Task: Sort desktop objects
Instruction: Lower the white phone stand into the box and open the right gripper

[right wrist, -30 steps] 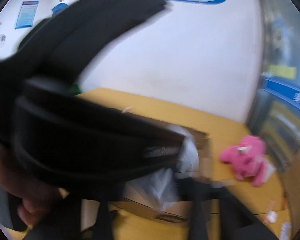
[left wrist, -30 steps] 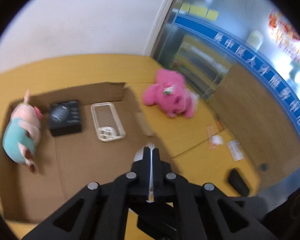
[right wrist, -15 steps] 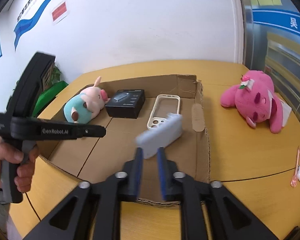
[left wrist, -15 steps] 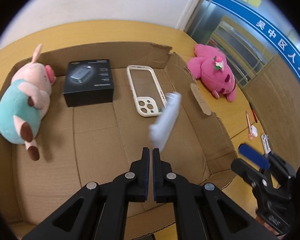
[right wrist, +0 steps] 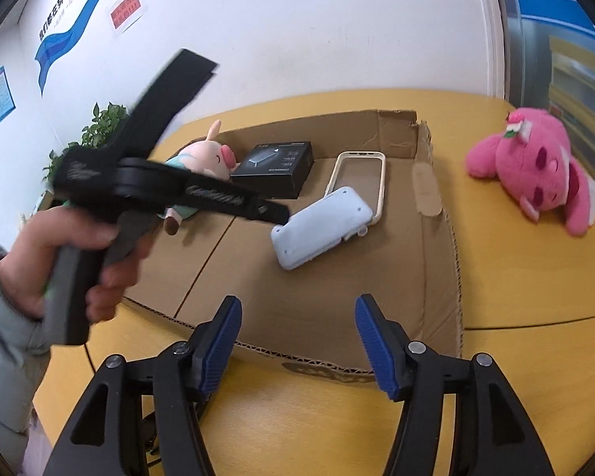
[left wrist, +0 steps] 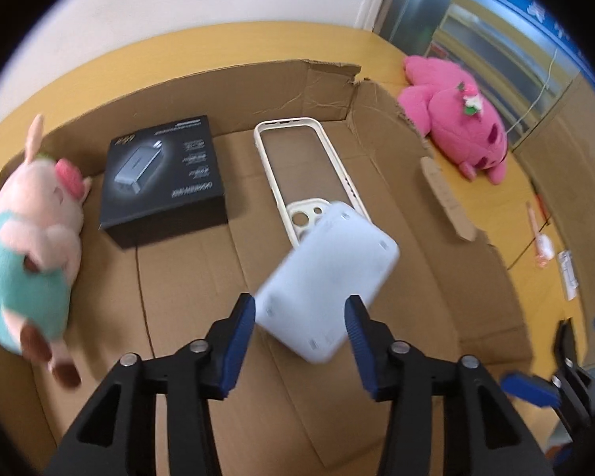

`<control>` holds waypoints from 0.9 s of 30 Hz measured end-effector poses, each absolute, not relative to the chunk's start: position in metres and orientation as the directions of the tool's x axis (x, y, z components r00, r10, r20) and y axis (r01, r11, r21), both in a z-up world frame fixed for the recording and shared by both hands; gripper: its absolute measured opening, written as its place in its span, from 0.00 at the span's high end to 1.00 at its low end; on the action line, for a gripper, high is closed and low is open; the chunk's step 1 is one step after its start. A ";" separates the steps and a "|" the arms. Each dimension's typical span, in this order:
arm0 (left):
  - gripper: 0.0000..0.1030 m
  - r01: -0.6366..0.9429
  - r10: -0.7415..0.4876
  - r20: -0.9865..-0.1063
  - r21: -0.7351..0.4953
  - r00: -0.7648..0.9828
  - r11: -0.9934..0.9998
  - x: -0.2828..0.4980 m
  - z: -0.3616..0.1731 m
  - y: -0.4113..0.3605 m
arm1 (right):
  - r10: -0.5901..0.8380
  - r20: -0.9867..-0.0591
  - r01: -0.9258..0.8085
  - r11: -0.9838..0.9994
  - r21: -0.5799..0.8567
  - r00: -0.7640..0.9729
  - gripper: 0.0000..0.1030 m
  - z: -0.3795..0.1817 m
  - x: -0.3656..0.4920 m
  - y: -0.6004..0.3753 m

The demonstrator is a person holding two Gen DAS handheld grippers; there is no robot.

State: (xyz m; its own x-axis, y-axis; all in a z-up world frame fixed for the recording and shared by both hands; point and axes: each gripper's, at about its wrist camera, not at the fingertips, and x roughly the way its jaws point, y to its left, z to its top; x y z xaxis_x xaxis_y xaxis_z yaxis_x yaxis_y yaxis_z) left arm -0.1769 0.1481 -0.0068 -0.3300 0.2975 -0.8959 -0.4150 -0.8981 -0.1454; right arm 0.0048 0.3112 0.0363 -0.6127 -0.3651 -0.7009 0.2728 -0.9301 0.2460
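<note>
The pale blue case (right wrist: pixel 321 232) lies tilted in the cardboard box (right wrist: pixel 452 277), its far end resting on the cream phone frame (right wrist: pixel 357 178). The left claw (left wrist: pixel 299 325) is spreading, the case between its pads but not pinched; the right claw (right wrist: pixel 297 329) is also opening, empty, at the box's six o'clock rim. To finish cleanly, I'd lift both claws straight up, clear of the case, before heading for the pink plush (right wrist: pixel 535 174) at two o'clock on the bench (right wrist: pixel 515 269).

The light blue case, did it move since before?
Yes. The light blue case dropped away from the fingers into the cardboard box, now overlapping the cream phone frame.
</note>
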 end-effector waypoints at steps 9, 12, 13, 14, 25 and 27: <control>0.64 -0.521 0.315 -0.906 -0.132 -0.281 -0.843 -0.195 -0.029 0.173 | -0.432 -0.677 0.289 -0.902 0.321 -0.595 0.39 0.028 0.017 0.316; 0.97 -0.578 0.309 -0.912 -0.104 -0.269 -0.810 -0.184 -0.025 0.182 | -0.451 -0.665 0.285 -0.892 0.350 -0.596 0.39 0.029 0.019 0.321; 0.97 -0.592 0.308 -0.917 -0.105 -0.253 -0.799 -0.179 -0.025 0.184 | -0.453 -0.665 0.284 -0.891 0.353 -0.594 0.39 0.029 0.019 0.321; 0.97 -0.606 0.296 -0.921 -0.088 -0.253 -0.791 -0.174 -0.025 0.187 | -0.456 -0.665 0.284 -0.890 0.357 -0.592 0.39 0.029 0.019 0.321; 0.94 -0.578 0.292 -0.905 -0.066 -0.308 -0.813 -0.174 -0.007 0.170 | -0.503 -0.654 0.287 -0.863 0.416 -0.565 0.34 0.035 0.011 0.320; 0.87 -0.517 0.295 -0.895 -0.086 -0.336 -0.852 -0.189 -0.003 0.156 | -0.504 -0.654 0.298 -0.863 0.408 -0.565 0.24 0.041 0.004 0.313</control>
State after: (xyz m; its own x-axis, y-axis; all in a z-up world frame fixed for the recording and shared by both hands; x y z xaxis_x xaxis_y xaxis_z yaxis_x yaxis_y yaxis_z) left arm -0.1886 0.1555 -0.0029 -0.3356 0.2947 -0.8947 -0.5171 -0.8515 -0.0865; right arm 0.0037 0.3134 0.0413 -0.5647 -0.5039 -0.6536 0.2975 -0.8630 0.4083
